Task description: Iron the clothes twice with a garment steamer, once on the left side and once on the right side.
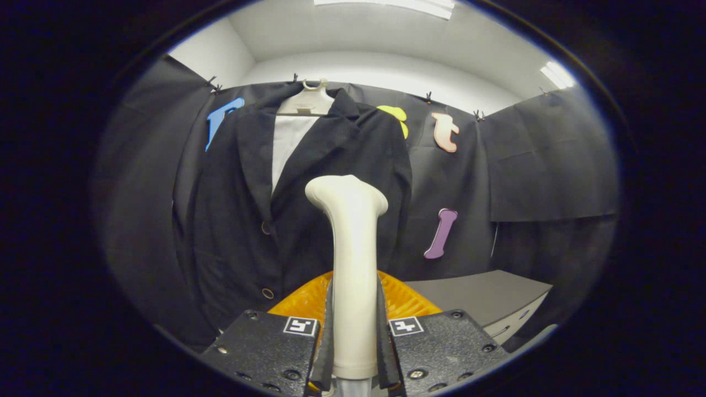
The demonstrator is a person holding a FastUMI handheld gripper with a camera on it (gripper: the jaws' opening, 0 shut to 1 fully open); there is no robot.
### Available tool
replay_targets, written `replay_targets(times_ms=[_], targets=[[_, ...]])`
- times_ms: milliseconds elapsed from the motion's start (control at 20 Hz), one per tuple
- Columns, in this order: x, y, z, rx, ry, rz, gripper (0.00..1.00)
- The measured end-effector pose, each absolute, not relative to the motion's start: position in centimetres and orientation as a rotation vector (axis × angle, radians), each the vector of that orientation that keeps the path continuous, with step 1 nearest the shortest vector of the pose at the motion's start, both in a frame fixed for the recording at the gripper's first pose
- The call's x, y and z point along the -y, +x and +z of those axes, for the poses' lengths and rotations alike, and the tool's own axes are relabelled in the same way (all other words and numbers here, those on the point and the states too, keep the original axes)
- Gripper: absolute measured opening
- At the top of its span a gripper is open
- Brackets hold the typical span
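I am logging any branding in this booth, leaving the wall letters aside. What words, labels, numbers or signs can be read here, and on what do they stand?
No readable word, brand or number.
Square coded markers, one on each side of the hand-held gripper: patterns, not text.
Garment steamer, gripped between both fingers: no marking.
Dark jacket and its hanger: no label.

Grey cabinet (485,295) and orange ribbed piece (405,300) below black cloth wall (546,165)

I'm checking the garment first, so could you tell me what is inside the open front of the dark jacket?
A white panel shows between the lapels of the dark jacket; the garment steamer, gripped by the gripper, covers the lower front.
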State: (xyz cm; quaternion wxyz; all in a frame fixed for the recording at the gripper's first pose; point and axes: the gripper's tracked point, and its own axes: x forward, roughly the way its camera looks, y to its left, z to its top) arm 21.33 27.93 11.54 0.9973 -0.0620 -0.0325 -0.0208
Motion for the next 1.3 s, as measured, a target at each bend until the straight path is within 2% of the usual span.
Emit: replay_targets(times_ms=[650,1300], targets=[[-26.1,17.3,0.1,-0.07,-0.173,-0.085,0.34],[-26.4,16.1,-11.1,-0.339,-0.188,-0.066,0.34]])
